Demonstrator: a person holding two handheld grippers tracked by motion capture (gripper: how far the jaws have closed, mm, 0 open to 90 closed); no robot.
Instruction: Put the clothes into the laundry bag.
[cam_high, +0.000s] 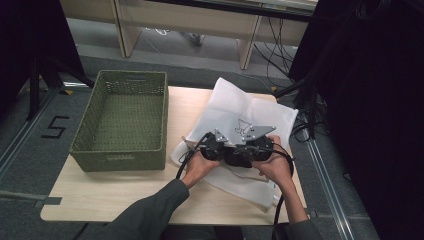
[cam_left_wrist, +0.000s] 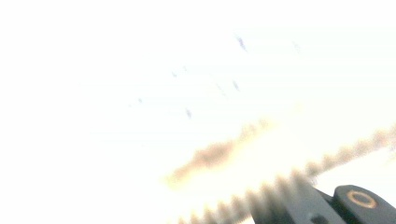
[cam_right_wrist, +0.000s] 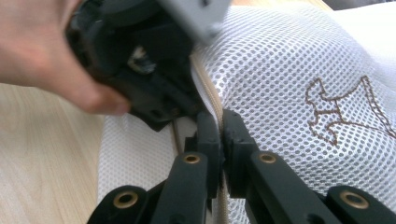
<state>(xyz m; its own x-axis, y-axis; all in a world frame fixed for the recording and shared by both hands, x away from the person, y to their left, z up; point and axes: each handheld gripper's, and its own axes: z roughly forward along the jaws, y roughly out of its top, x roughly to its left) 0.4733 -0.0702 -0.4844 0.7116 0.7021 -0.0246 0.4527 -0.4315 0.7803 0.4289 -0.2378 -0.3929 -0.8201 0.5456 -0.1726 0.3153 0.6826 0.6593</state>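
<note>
A white mesh bag (cam_high: 240, 107) with a brown embroidered dog (cam_right_wrist: 341, 112) lies on the right half of the wooden table (cam_high: 100, 195). Both hands hold their grippers side by side over the bag's near part. My right gripper (cam_right_wrist: 220, 121) is shut on the bag's zipper edge (cam_right_wrist: 205, 84), the beige tape pinched between its pads. My left gripper (cam_high: 216, 144) sits just to its left, its tip against the same zipper line (cam_right_wrist: 184, 109). The left gripper view is washed out white, with blurred zipper teeth (cam_left_wrist: 261, 191) beside one jaw link (cam_left_wrist: 355, 203). Its jaws read as shut; what lies between them is hidden.
An empty green woven basket (cam_high: 132, 75) stands on the table's left half. Bare wood runs along the near edge and between basket and bag. Black cables (cam_high: 282, 200) trail from the grippers off the near right edge. Dark equipment and cables stand to the right of the table.
</note>
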